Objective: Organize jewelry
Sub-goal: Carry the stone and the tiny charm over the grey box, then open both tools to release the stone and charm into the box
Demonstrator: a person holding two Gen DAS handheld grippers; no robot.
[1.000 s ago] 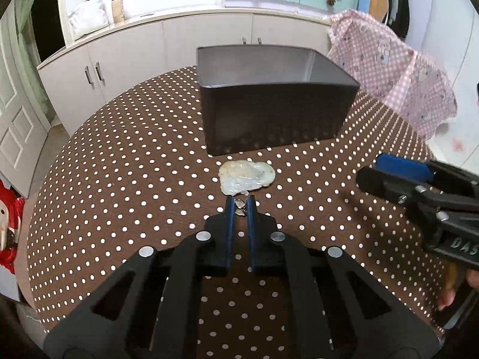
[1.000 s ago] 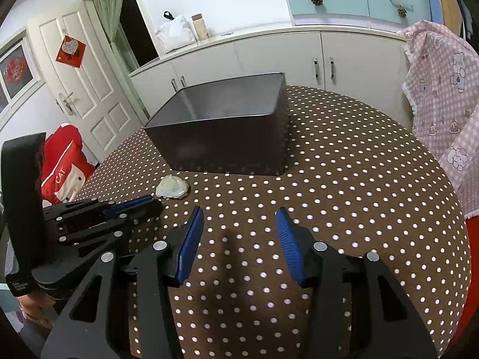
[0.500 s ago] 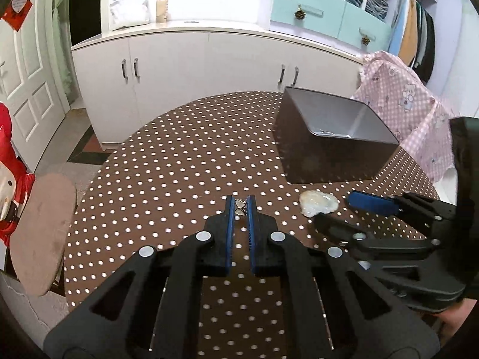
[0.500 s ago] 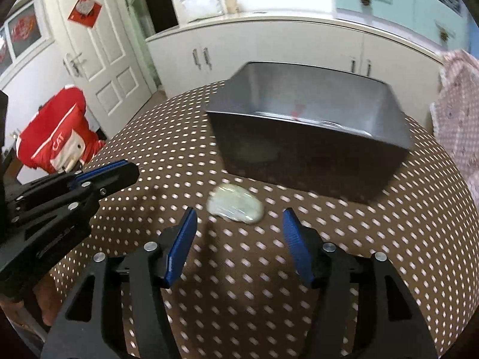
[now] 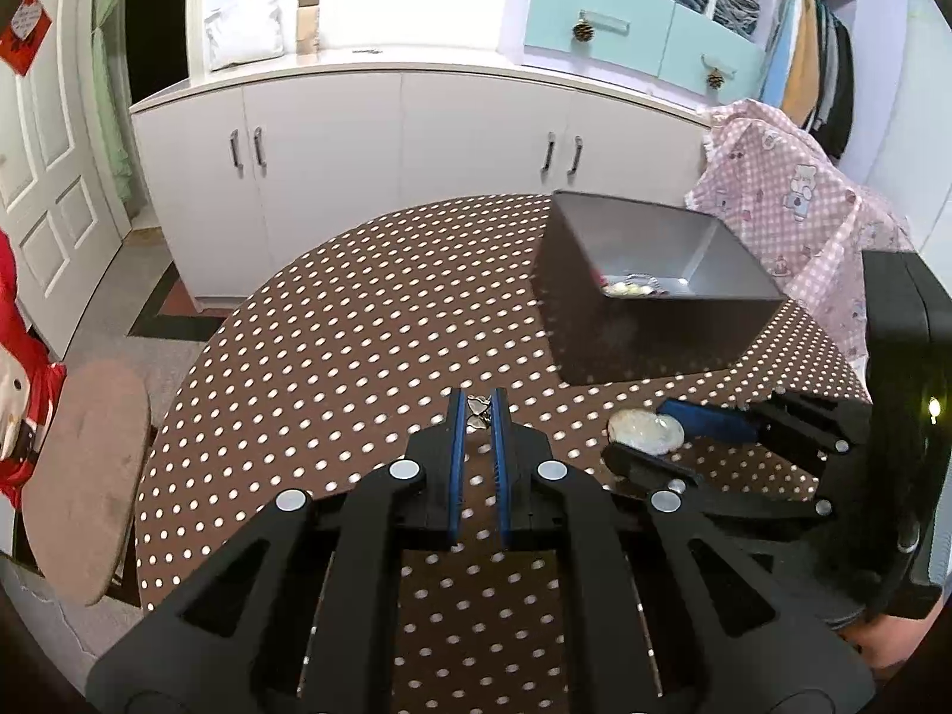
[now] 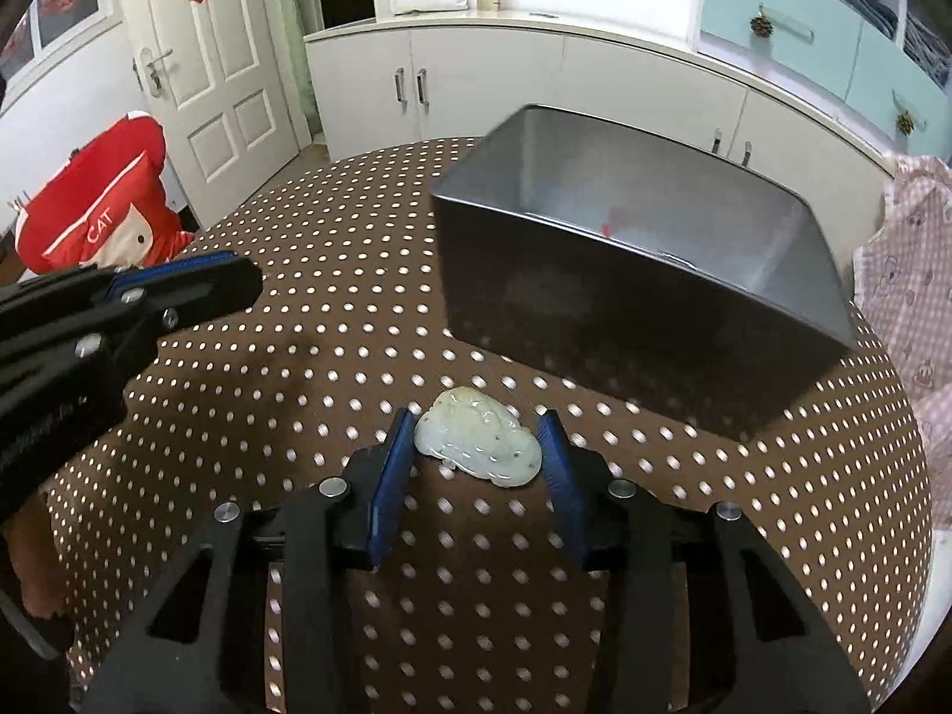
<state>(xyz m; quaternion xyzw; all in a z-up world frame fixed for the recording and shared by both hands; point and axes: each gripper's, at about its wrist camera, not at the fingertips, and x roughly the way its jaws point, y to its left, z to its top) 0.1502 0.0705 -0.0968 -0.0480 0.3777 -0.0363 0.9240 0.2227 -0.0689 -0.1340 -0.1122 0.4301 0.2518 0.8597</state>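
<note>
A pale green jade pendant (image 6: 479,443) lies on the brown dotted tablecloth (image 6: 333,357), just in front of a dark grey metal box (image 6: 625,309). My right gripper (image 6: 476,446) straddles it. Its jaws are closing, and both blue pads meet the pendant's ends. In the left wrist view the pendant (image 5: 639,431) sits between the right gripper's (image 5: 645,439) fingers, to the right. My left gripper (image 5: 477,407) is shut on a small silver trinket (image 5: 476,406) pinched at its tips, above the cloth. The box (image 5: 648,333) holds several pieces of jewelry (image 5: 630,285).
A round stool (image 5: 83,476) stands left of the table. White cabinets (image 5: 416,137) run along the back wall. A pink checked cloth (image 5: 791,220) hangs past the box, and a red cushion (image 6: 101,208) sits by the door.
My left gripper drew away to the left of the pendant, still pinching the silver trinket. My right gripper came in over the pendant and its jaws narrowed around it.
</note>
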